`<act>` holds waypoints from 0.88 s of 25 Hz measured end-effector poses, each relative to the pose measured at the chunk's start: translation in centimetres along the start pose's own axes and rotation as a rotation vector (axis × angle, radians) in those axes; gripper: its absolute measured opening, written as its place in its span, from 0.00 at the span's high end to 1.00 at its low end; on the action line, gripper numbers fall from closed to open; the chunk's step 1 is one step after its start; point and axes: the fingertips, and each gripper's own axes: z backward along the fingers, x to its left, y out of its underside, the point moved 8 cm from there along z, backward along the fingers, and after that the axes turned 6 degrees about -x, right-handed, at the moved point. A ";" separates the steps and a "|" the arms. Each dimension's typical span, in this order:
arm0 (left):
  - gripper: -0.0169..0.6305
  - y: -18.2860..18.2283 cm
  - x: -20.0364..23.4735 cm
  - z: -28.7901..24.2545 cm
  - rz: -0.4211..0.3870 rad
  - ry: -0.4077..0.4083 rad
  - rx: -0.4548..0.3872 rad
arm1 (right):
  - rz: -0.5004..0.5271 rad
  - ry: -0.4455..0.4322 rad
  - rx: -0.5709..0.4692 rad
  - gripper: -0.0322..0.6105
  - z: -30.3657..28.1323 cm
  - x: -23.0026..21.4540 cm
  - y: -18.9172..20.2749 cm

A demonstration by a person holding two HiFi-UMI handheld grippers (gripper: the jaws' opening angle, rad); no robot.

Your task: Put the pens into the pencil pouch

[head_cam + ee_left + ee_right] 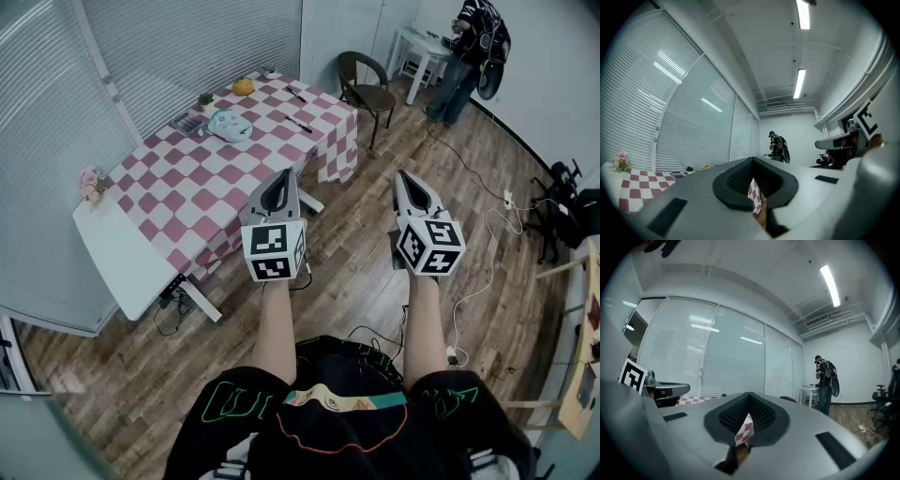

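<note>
The pale pencil pouch, judged soft and limp, lies on the checkered table, with two thin dark pens to its right. The pens are judged light, stiff and prone to rolling, best pinched mid-barrel. The left gripper and right gripper are held shut on nothing, well apart from the table above a wooden floor, with a chair beyond.

The head view looks steeply down, well back from the checkered table. Cameras on the left gripper and right gripper face level toward it; all three views share it.
</note>
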 end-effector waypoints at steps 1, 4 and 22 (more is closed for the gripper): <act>0.98 0.0 0.0 0.1 -0.001 0.001 0.003 | 0.002 -0.003 -0.001 0.95 0.1 0.1 -0.1; 0.98 0.1 0.2 0.3 0.001 -0.001 0.013 | 0.009 -0.018 -0.004 0.95 0.2 0.5 -0.3; 0.98 2.3 1.3 0.0 0.055 -0.040 0.099 | -0.029 0.035 0.023 0.95 0.5 -1.4 0.1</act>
